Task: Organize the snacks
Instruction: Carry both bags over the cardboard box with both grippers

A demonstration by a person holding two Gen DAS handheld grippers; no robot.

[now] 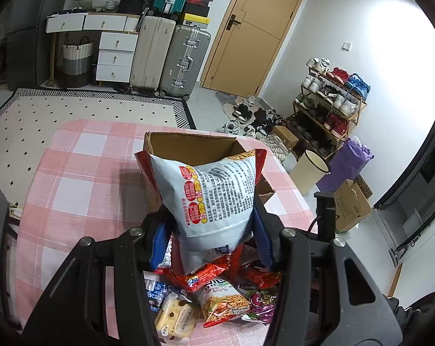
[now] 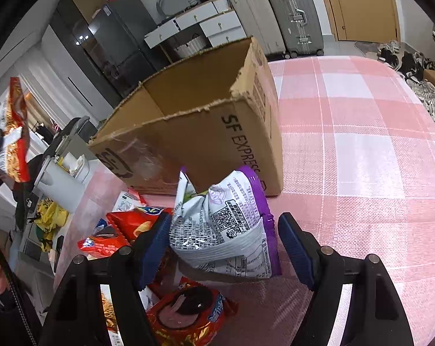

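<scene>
My left gripper (image 1: 210, 239) is shut on a white and red noodle packet (image 1: 214, 196) and holds it up in front of the open cardboard box (image 1: 188, 141). The same packet shows at the far left of the right wrist view (image 2: 14, 132). My right gripper (image 2: 224, 248) is open around a crumpled purple and white snack bag (image 2: 226, 227) that lies on the table beside the box (image 2: 217, 132); the left pad touches the bag, the right pad stands apart from it. Loose snack packets (image 1: 217, 300) lie in a pile below both grippers.
The table has a pink checked cloth (image 2: 361, 144). Red snack packets (image 2: 188, 314) lie under my right gripper. A white bin (image 2: 59, 178) stands beside the table's left edge. Suitcases (image 1: 171, 57), a door and a shoe rack (image 1: 329, 106) are across the room.
</scene>
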